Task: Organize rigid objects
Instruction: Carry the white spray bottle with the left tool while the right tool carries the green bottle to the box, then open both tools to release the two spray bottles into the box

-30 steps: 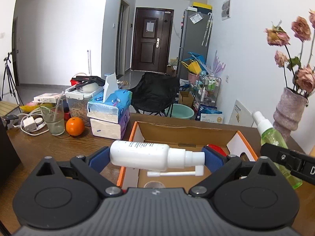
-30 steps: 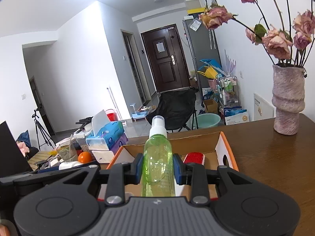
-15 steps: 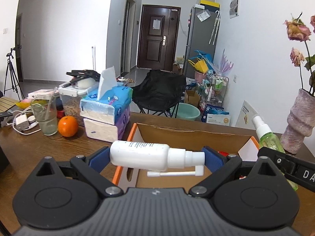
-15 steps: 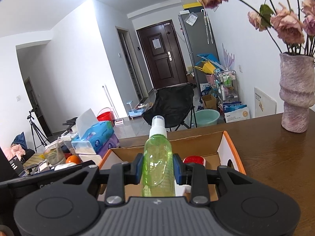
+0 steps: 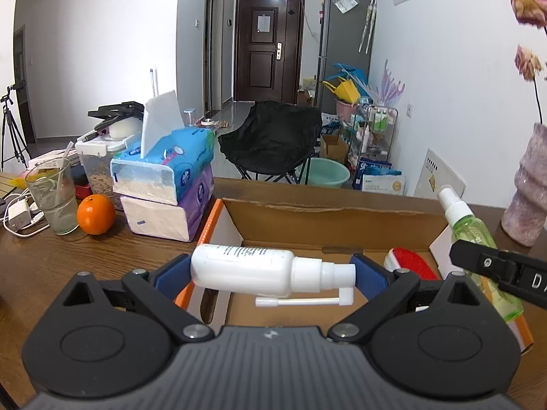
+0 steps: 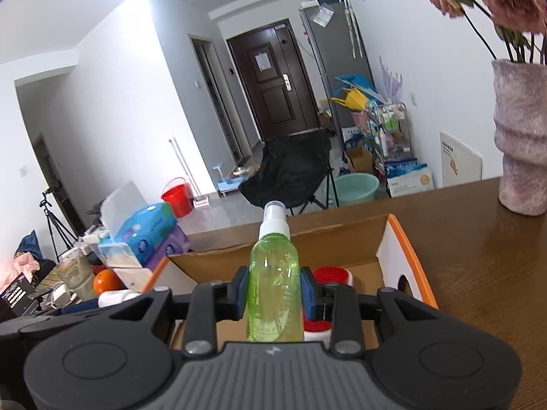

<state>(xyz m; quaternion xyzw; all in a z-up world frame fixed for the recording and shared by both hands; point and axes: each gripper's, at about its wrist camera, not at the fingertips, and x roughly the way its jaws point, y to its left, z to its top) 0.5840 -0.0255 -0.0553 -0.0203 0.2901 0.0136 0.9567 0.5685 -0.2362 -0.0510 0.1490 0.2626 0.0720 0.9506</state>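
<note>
Over the cardboard box (image 5: 328, 218), left tool (image 5: 270, 271) grips white bottle (image 5: 246, 266), right tool (image 6: 273, 290) green bottle (image 6: 275, 287).

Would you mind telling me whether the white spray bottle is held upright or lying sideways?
Sideways: the white spray bottle lies horizontal between the left hand-held gripper's blue pads, nozzle pointing right.

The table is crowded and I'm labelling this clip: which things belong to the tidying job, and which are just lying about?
Part of the job:
- white spray bottle, lying crosswise in the left tongs
- green spray bottle, upright in the right tongs
- cardboard box
- red brush inside it

Lying about:
- orange
- tissue packs
- glass
- vase
</note>
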